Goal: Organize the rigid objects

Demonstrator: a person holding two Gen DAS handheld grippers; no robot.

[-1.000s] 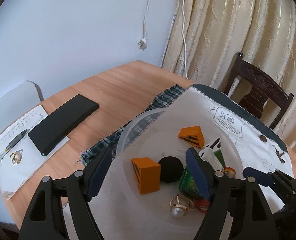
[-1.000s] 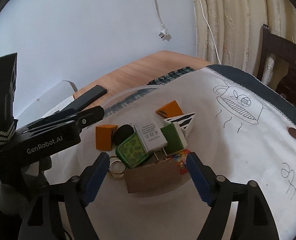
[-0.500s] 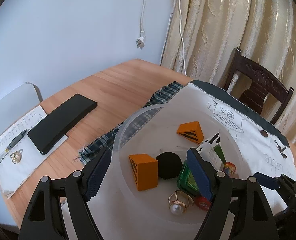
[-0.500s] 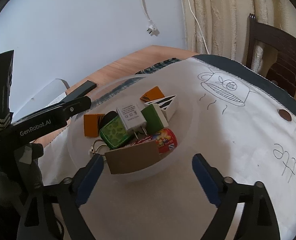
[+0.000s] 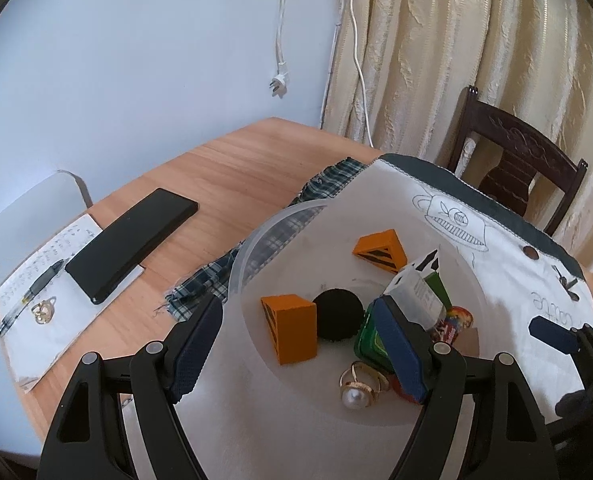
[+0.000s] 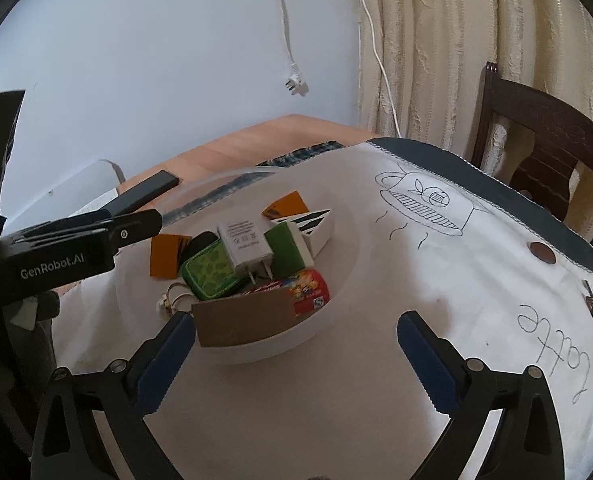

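Note:
A translucent plastic bowl (image 5: pixel 240 264) stands on a white drawn-on cloth. In it lie an orange block (image 5: pixel 292 332), a black disc (image 5: pixel 338 314), an orange wedge (image 5: pixel 380 250), a white charger (image 6: pixel 244 246), a green tin (image 6: pixel 208 276), a pearl ring (image 5: pixel 356 394), a red candy pack (image 6: pixel 310 290) and a cardboard piece (image 6: pixel 244 320). My left gripper (image 5: pixel 298 344) is open and straddles the bowl's near-left wall, with one finger outside and one over the contents. My right gripper (image 6: pixel 296 360) is open and empty, just short of the bowl's (image 6: pixel 336 320) front wall.
A black phone (image 5: pixel 132 248) lies on a notebook page (image 5: pixel 56 344) with a pen (image 5: pixel 28 300) and a gold trinket (image 5: pixel 44 310) at the table's left. A checked cloth (image 5: pixel 328 180) pokes out behind the bowl. A dark wooden chair (image 6: pixel 536 152) stands at the right by the curtain.
My right gripper has drawn back from the bowl and its fingers have spread wider. The left gripper has barely shifted, still over the bowl's rim.

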